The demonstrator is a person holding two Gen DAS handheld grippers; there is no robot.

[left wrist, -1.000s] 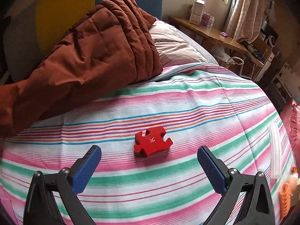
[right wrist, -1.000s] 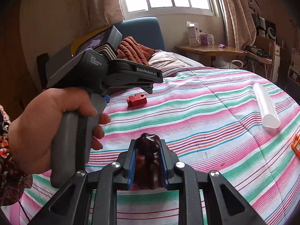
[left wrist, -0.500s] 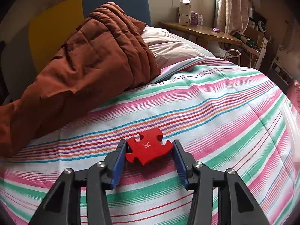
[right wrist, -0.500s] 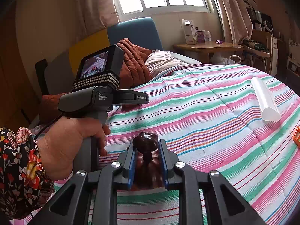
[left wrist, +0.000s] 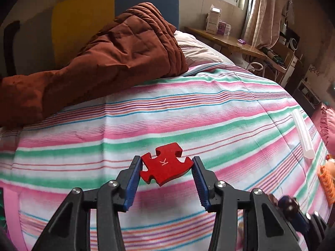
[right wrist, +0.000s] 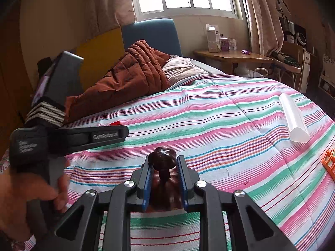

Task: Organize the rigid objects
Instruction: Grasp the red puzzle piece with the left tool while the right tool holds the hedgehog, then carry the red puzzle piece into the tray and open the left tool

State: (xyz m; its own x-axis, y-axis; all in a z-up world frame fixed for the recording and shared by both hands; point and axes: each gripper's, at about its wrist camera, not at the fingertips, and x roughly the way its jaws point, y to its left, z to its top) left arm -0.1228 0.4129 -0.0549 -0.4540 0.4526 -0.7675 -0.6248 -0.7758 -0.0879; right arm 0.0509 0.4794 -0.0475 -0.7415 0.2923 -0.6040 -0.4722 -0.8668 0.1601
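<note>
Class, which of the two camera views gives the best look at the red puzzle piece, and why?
The left wrist view: the red puzzle piece sits close, whole and unobstructed between the left gripper's pads, its marking visible. In the right wrist view only a small red sliver shows above that gripper's body.

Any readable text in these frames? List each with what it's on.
"K": on the red puzzle piece, held in the left gripper.
"GenRobot.AI": on the left gripper's arm, blurred here, barely legible.
Three-line label on the left gripper's body: too blurred to read.
White boxes on the desk: print too small to read.
Right gripper, dark knobbed piece: no text.
</note>
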